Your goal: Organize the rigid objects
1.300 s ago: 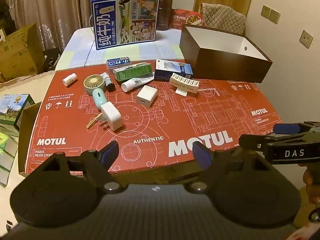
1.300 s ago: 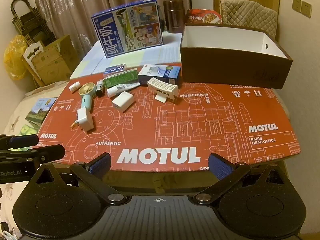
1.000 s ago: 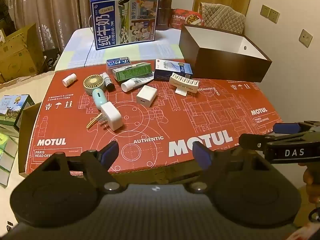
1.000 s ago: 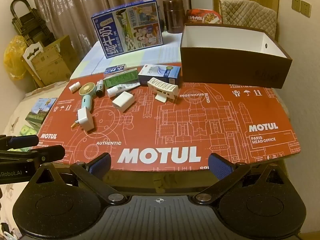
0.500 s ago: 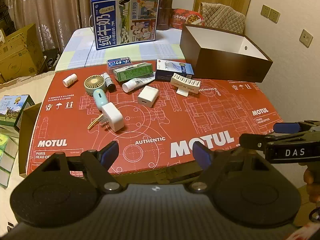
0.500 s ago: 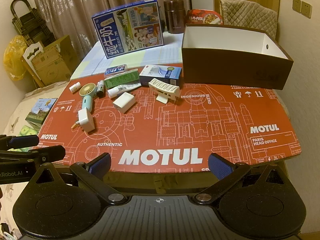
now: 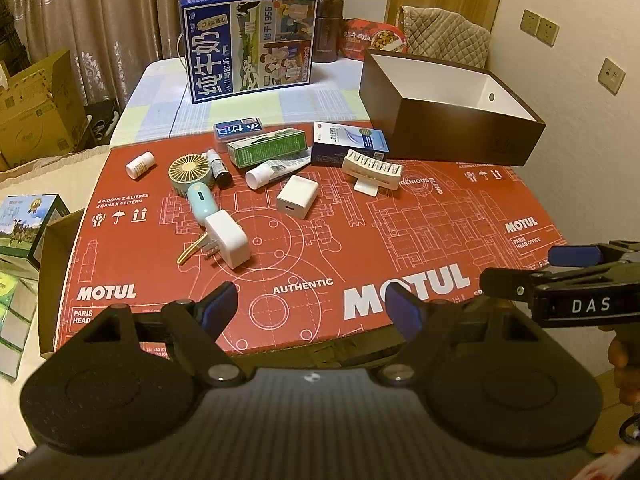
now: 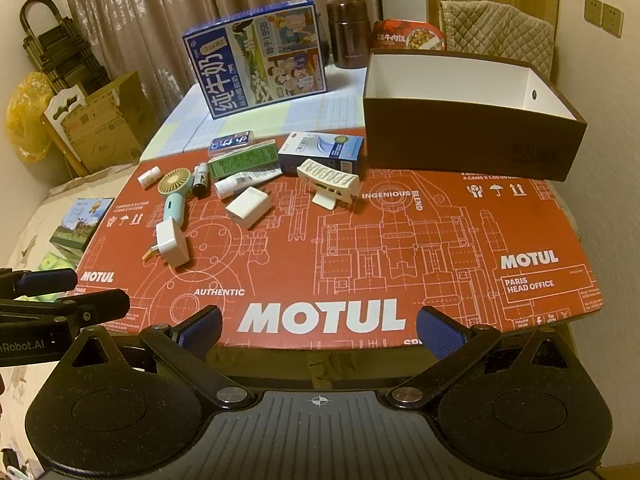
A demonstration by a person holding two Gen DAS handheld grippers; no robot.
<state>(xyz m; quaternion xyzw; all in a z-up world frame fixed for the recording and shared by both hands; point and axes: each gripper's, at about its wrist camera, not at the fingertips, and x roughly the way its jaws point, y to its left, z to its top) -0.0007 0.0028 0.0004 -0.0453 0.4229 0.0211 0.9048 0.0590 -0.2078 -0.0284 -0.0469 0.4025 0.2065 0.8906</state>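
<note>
Both the left gripper and the right gripper hung released and empty, short of the red cardboard. The small items, from the plug to the charger, lay left of the empty brown box. Nothing seemed sorted yet; the next move likely called for reaching forward to a nearby item.

milk carton upright, far end | brown flask beside it | perhaps a food bowl
</note>
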